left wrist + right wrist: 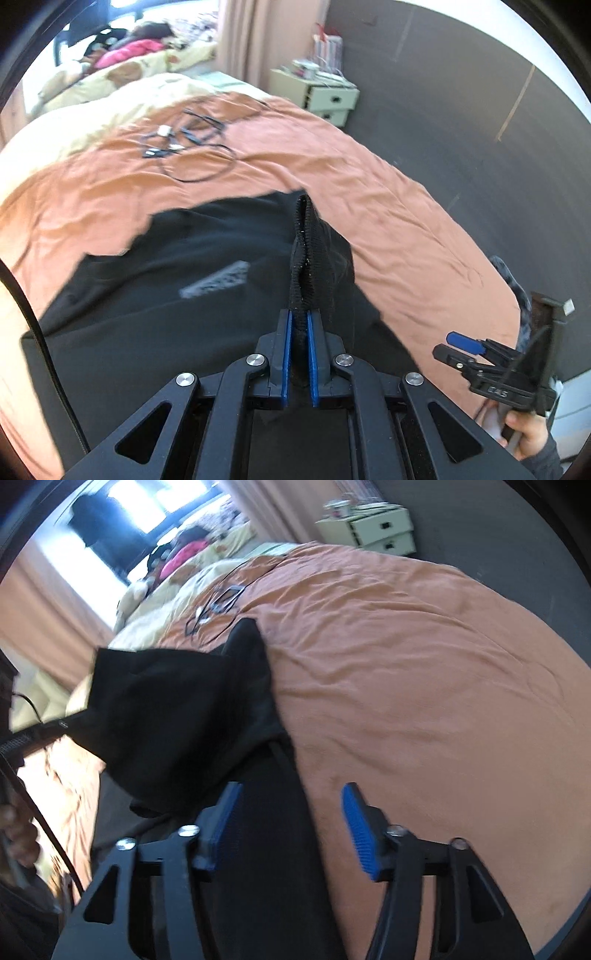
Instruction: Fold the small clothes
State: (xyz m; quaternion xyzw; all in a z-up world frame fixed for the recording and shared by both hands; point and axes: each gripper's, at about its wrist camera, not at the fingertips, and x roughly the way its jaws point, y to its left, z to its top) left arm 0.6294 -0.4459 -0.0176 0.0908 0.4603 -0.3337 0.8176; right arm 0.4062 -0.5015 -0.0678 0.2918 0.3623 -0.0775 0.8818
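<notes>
The left gripper (300,321) has its blue pads pinched tight on a ribbed black cuff (303,258), which stands up out of the jaws in a narrow fold. That cuff belongs to the black garment (155,295), a dark top with a blurred pale print (216,282) on it; the rest of it lies spread on the orange bedspread (388,229), on the near side of the bed, and the sleeve rises from it to the jaws. The right gripper (291,823) stands with its jaws well apart and nothing pressed between the pads; a strip of the black garment (177,716) runs beneath its left finger, and bare orange bedspread (424,686) lies beneath the other. In the left wrist view the right gripper (456,345) shows off the bed's right edge, held by a hand (528,432). Farther up the bedspread from the garment lies a tangle of black cables (188,144), and beyond the bed's far corner stands a pale bedside cabinet (325,98).
</notes>
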